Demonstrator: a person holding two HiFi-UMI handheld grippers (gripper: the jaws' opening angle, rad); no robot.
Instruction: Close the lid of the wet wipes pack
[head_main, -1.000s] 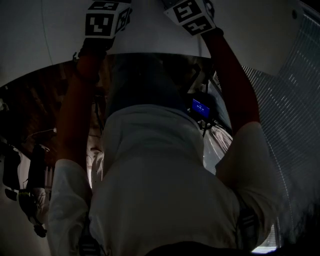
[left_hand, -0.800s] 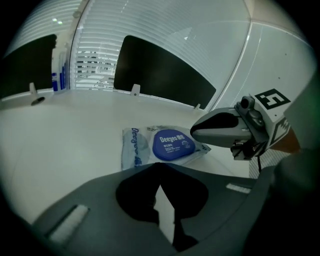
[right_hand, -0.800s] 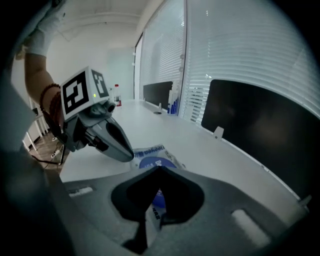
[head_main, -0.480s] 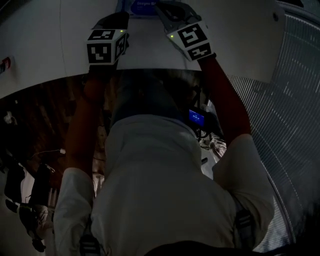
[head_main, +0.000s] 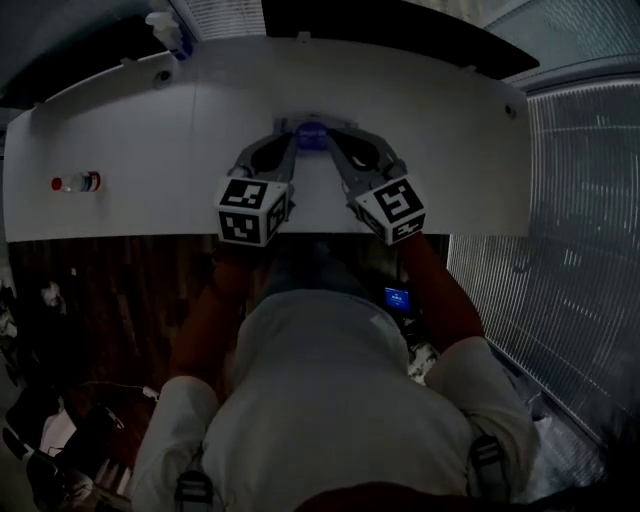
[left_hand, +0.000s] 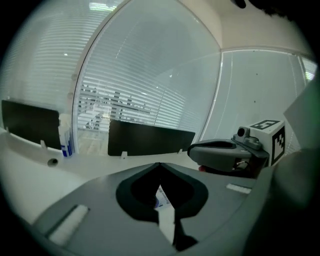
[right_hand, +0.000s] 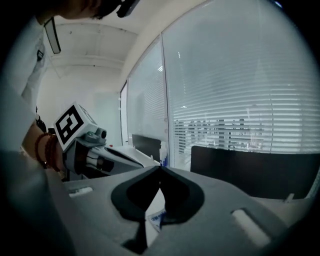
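1. Two grippers met in the upper middle of the head view, pointing toward each other. The left gripper (head_main: 291, 142) came in from the lower left and the right gripper (head_main: 331, 142) from the lower right.
2. The wet wipes pack (head_main: 310, 131), small and blue, lay on the white table (head_main: 150, 140) just at the tips of both grippers. I could not tell whether either tip touched it.
3. In the left gripper view, the jaws were together, their tips meeting in one point. Only a white and blue sliver, seemingly the pack, showed through the opening behind the tips.
4. In the right gripper view, I saw the same: jaws pressed together, nothing clamped, and a similar sliver low in the opening.
5. The pack was too small and too dark for me to tell if its lid was up or down.
6. A bottle (head_main: 170, 30) stood in the upper left of the head view, at the far edge of the table.
7. Some small red and white items (head_main: 76, 183) lay at the left side, well apart from the pack.
8. Window blinds (head_main: 580, 200) filled the right side.
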